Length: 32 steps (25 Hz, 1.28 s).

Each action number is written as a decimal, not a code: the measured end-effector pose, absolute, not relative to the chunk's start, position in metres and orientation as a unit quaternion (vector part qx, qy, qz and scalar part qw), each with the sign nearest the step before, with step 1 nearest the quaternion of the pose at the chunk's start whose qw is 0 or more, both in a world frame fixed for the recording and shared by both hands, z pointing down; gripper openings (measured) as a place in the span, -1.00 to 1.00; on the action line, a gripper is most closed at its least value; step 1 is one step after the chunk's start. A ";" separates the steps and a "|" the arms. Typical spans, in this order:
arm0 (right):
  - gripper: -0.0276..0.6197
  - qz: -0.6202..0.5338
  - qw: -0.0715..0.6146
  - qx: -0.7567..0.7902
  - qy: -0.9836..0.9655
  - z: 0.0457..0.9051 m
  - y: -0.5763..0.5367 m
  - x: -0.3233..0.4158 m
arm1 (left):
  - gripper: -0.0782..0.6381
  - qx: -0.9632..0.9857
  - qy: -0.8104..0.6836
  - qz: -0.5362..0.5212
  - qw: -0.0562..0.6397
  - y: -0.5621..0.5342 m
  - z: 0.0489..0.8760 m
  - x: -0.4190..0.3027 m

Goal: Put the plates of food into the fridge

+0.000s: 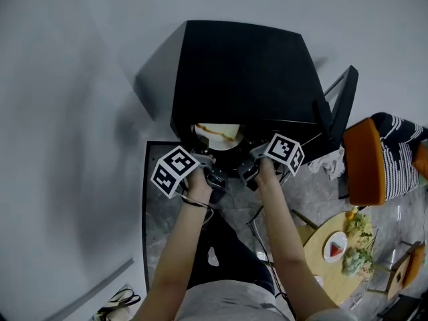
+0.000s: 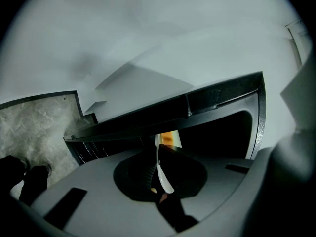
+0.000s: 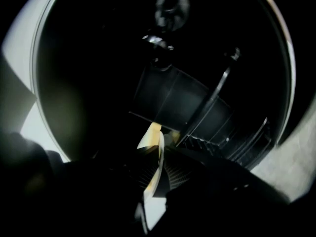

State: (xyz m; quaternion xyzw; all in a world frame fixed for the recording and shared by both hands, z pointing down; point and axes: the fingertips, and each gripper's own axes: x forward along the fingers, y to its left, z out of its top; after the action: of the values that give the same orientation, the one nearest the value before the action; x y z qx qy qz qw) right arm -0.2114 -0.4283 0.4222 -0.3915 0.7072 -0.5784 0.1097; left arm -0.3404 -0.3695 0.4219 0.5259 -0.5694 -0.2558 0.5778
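Note:
A white plate of food (image 1: pixel 218 135) sits at the mouth of the small black fridge (image 1: pixel 241 72), half under its top edge. Both grippers hold it by the rim. My left gripper (image 1: pixel 215 175) is shut on the plate's left edge; the thin white rim (image 2: pixel 162 169) runs between its jaws, with orange food (image 2: pixel 168 138) beyond. On the right, my other gripper (image 1: pixel 249 171) is shut on the opposite rim (image 3: pixel 155 169), looking into the dark fridge interior (image 3: pixel 187 102). The fridge door (image 1: pixel 338 109) stands open to the right.
An orange chair (image 1: pixel 364 160) with a striped cloth stands to the right. A round wooden table (image 1: pixel 319 263) at lower right carries a second plate (image 1: pixel 335 247) and greens. White wall lies to the left; marbled floor (image 1: pixel 160 212) is below.

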 end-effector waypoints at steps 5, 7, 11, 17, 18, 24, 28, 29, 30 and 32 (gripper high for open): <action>-0.59 -0.530 0.100 -0.407 0.737 0.411 -0.424 -0.203 | -0.71 0.516 -0.567 -0.265 0.584 -0.372 0.424 -0.342; -0.59 -0.488 0.089 -0.420 0.760 0.407 -0.410 -0.195 | -0.71 0.516 -0.566 -0.265 0.585 -0.372 0.424 -0.342; -0.62 -0.287 0.022 -0.429 0.856 0.399 -0.366 -0.204 | -0.71 0.527 -0.560 -0.264 0.583 -0.373 0.422 -0.341; -0.88 -0.139 -0.107 -0.383 0.907 0.418 -0.334 -0.256 | -0.71 0.536 -0.550 -0.263 0.584 -0.375 0.422 -0.342; -0.88 -0.148 -0.105 -0.382 0.906 0.419 -0.336 -0.259 | -0.71 0.536 -0.549 -0.264 0.584 -0.375 0.422 -0.342; -0.88 -0.178 -0.095 -0.391 0.898 0.419 -0.350 -0.259 | -0.71 0.542 -0.537 -0.266 0.589 -0.375 0.421 -0.340; -0.88 -0.190 -0.091 -0.399 0.892 0.420 -0.362 -0.256 | -0.71 0.559 -0.525 -0.261 0.586 -0.372 0.418 -0.337; -0.88 -0.193 -0.090 -0.400 0.891 0.420 -0.366 -0.256 | -0.71 0.565 -0.523 -0.260 0.583 -0.368 0.416 -0.337; -0.88 -0.194 -0.090 -0.401 0.891 0.420 -0.371 -0.257 | -0.71 0.572 -0.522 -0.257 0.578 -0.364 0.414 -0.336; -0.88 -0.195 -0.090 -0.402 0.890 0.420 -0.381 -0.259 | -0.71 0.590 -0.525 -0.243 0.563 -0.354 0.412 -0.334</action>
State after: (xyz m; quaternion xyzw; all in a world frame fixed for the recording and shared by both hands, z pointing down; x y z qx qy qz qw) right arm -0.2589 -0.3809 0.4196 -0.4022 0.8900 -0.1949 -0.0901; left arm -0.3343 -0.3544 0.4124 0.5896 -0.5253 -0.2435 0.5632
